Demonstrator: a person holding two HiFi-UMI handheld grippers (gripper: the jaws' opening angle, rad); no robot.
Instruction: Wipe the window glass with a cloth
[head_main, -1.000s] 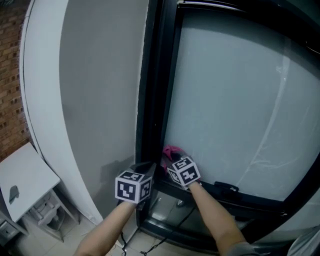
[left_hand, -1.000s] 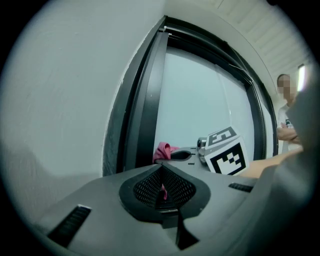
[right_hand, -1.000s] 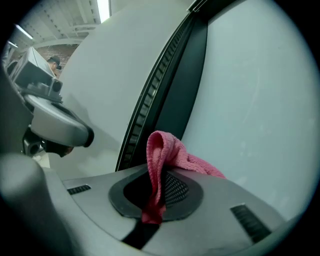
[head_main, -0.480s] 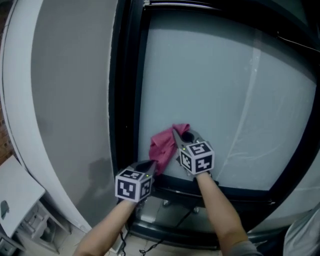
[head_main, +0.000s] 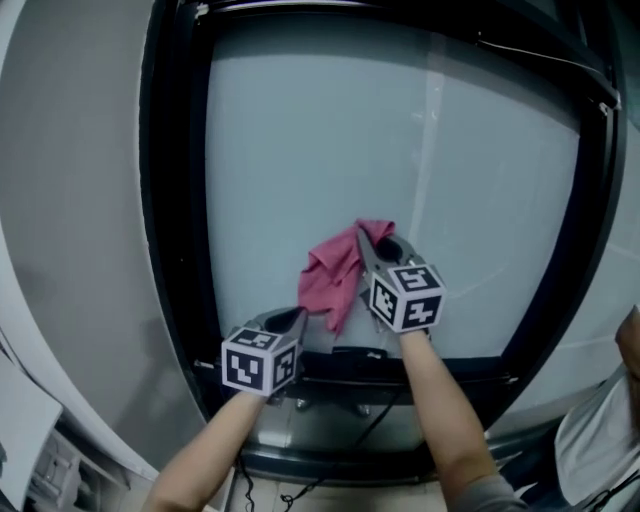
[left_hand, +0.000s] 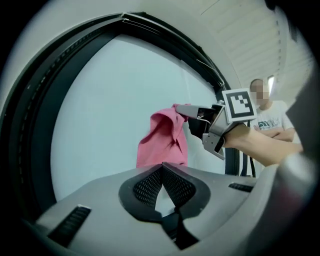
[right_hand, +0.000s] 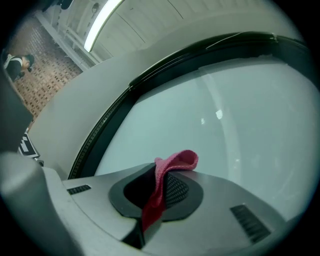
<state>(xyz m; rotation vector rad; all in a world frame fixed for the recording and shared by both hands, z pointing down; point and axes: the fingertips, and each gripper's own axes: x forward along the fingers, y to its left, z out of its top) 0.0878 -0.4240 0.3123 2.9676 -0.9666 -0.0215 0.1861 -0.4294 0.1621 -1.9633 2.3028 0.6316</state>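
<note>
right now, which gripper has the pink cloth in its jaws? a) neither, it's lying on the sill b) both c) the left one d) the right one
d: the right gripper has its jaws shut on the pink cloth, while the left gripper sits lower with its jaws together on nothing.

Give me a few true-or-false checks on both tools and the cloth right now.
1. The right tool is shut on the pink cloth. True.
2. The left tool also holds the cloth. False: its jaws are together with nothing between them.
3. The cloth is at the top edge of the window glass. False: it is in the pane's lower half.
4. In the head view the left tool sits lower than the right tool. True.
</note>
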